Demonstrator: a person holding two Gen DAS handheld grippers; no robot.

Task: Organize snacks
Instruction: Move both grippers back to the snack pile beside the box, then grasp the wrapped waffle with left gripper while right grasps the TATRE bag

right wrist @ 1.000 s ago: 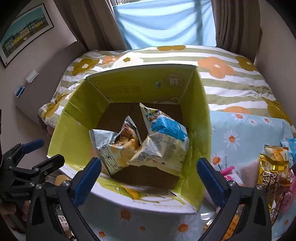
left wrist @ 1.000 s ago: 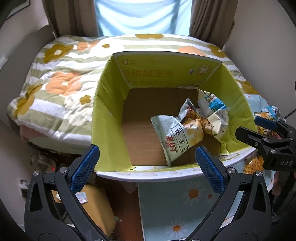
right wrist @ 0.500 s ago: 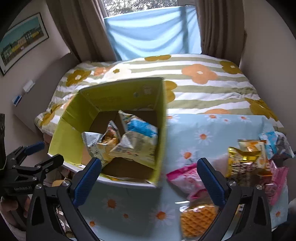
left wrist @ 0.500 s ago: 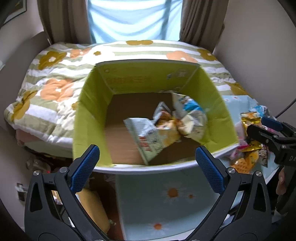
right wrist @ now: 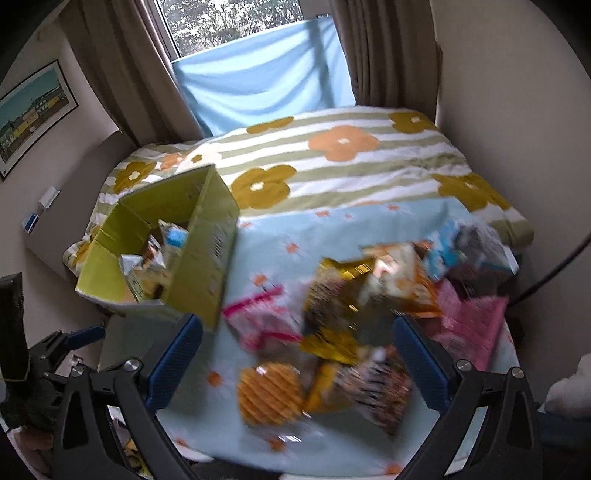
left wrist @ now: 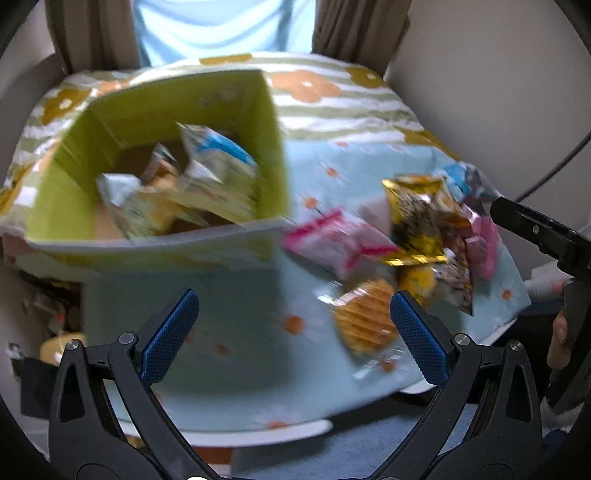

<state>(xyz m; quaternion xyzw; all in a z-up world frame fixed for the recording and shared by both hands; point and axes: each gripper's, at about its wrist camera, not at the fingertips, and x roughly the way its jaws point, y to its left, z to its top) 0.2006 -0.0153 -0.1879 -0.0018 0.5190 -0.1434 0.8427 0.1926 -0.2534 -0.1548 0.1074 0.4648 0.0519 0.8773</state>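
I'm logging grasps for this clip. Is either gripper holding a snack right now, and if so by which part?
Nothing is held. The left gripper and right gripper are both open and empty above the loose snacks.

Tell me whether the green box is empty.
Not empty. The green box stands open-topped, with a few crumpled snack bags inside; more snacks lie outside on the cloth.

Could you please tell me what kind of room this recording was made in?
Most likely a bedroom at home: a bed with a flowered quilt, a curtained window behind it, and a framed picture on the wall.
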